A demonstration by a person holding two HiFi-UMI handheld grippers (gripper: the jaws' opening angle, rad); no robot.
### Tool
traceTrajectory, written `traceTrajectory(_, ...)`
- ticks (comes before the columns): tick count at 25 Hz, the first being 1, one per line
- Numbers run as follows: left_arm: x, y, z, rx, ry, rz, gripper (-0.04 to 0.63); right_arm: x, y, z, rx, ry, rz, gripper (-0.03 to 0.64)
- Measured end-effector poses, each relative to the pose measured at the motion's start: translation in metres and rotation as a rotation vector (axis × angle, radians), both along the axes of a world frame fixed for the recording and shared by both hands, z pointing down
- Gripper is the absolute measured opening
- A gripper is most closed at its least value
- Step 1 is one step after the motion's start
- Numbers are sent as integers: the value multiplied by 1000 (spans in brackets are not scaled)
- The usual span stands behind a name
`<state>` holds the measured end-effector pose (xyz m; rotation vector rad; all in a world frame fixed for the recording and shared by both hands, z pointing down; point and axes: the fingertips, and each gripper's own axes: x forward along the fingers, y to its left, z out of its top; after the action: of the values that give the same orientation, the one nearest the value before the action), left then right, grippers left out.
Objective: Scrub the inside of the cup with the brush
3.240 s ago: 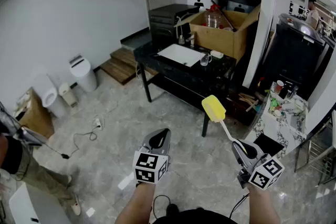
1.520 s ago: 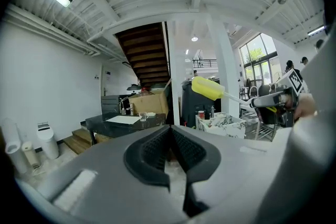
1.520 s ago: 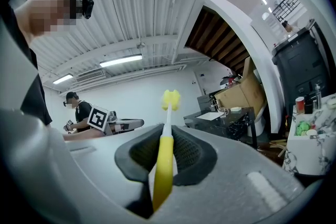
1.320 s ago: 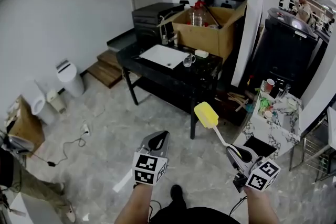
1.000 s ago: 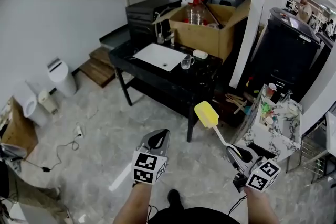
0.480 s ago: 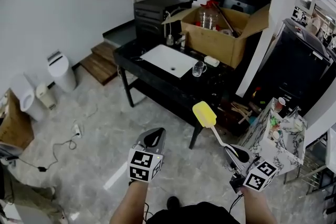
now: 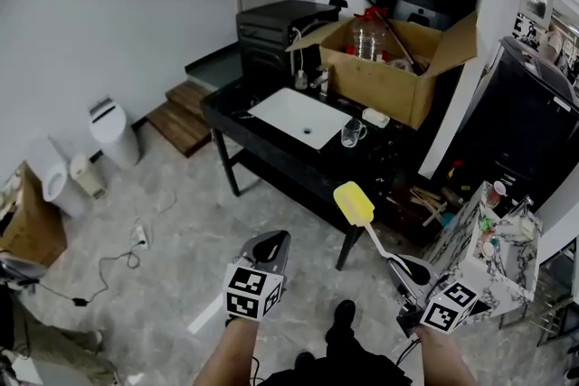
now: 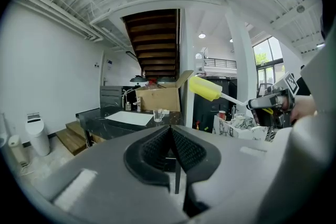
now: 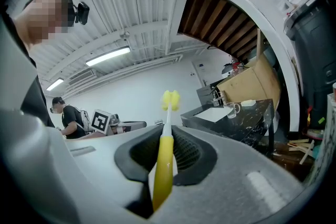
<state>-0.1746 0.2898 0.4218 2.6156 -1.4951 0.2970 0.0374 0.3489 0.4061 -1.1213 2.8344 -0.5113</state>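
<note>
The right gripper [image 7: 404, 269] clamped the brush [image 7: 355, 205] by its handle end and the left gripper [image 7: 269, 241] was closed on nothing, both well short of the table [image 7: 237, 117], where the long brush could knock over the unheld cup [image 7: 351, 134].

The cup [image 7: 351, 134] on the table [image 7: 330, 169] — perhaps empty — shows too small to judge.

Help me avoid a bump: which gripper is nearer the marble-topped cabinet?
Right. The right gripper is close beside the marble-topped cabinet, at its left; the left gripper is much farther left.
</note>
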Motion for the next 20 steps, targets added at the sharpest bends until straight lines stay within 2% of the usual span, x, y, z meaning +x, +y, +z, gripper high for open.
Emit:
traceTrajectory(10, 20, -102, -7, -30, -33, -26, 14, 29, -112, 10, -19, -67, -25, 41)
traceTrajectory(20, 81, -199, -9, -61, -70, 6, 14, 75, -212, 13, -40, -102, -39, 41)
